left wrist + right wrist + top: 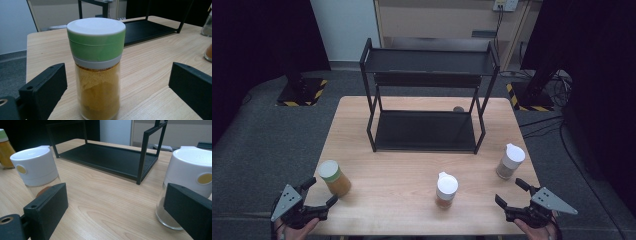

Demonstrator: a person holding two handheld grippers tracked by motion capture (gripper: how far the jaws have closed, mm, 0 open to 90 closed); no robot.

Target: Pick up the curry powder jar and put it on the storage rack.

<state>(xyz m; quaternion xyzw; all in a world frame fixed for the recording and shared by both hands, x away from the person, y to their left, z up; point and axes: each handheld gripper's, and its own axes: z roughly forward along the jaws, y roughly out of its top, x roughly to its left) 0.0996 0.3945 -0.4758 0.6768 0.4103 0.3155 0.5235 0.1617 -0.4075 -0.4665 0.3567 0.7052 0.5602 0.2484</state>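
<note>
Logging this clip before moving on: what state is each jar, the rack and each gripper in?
Yellow spice jar: upright, lid on, between open jaws.
Middle jar: upright, capped.
Right jar: upright, capped.
Rack: lower shelf bare.
Left gripper: open.
Right gripper: open, holding nothing.

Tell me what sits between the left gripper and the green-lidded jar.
Nothing: in the left gripper view, the green-lidded jar stands between the open jaws of the left gripper, with only bare table around it.

No legible text, labels, brands or numbers on any jar or shelf.
</note>
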